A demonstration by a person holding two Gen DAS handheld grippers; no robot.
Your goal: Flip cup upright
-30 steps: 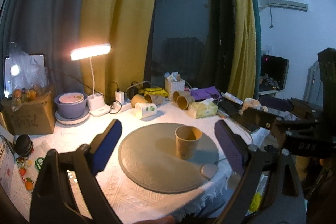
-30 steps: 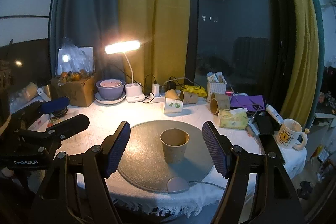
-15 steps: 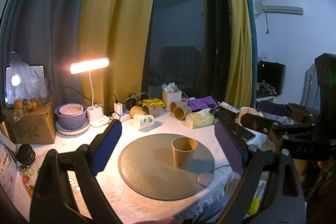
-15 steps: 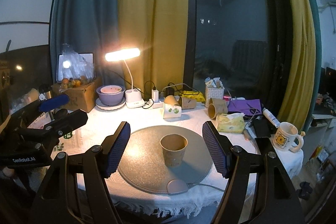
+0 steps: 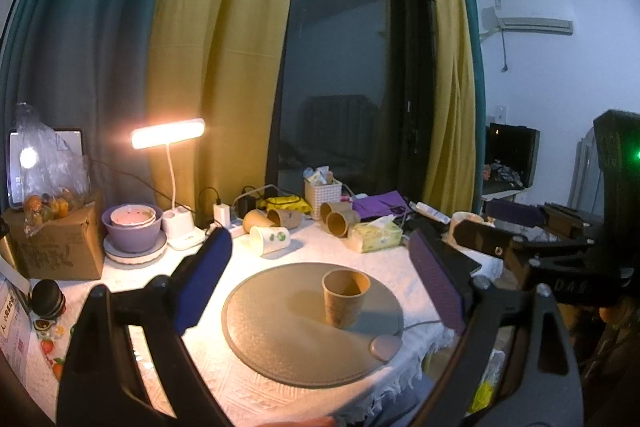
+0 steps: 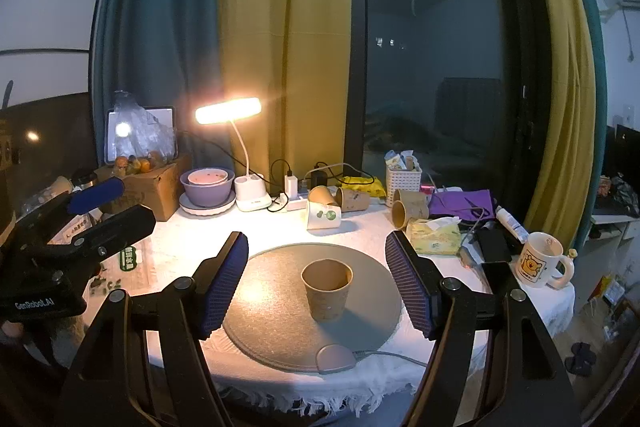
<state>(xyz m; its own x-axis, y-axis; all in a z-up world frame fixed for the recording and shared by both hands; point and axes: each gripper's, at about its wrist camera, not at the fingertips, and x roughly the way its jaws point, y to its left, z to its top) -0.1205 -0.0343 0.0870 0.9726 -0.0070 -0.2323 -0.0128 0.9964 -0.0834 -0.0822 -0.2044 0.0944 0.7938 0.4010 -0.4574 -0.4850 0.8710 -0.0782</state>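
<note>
A brown paper cup (image 5: 345, 297) stands upright, mouth up, on a round grey mat (image 5: 280, 327) on the white table; it also shows in the right wrist view (image 6: 327, 289). My left gripper (image 5: 320, 283) is open and empty, held back from the cup above the table's near edge. My right gripper (image 6: 316, 279) is open and empty, also back from the cup. The right gripper shows at the right of the left wrist view (image 5: 520, 227), and the left gripper shows at the left of the right wrist view (image 6: 108, 207).
Behind the mat lie several tipped paper cups (image 6: 324, 197), a white printed cup (image 6: 323, 219), a tissue pack (image 6: 434, 235), a lit desk lamp (image 6: 228, 111), purple bowls (image 6: 207, 187), a cardboard box (image 6: 154, 185) and a cartoon mug (image 6: 540, 263). A grey puck with cable (image 6: 335, 357) sits at the mat's front.
Both grippers have drawn back and risen a little from the table; the cup looks slightly smaller and lower. The cup itself has not moved.
</note>
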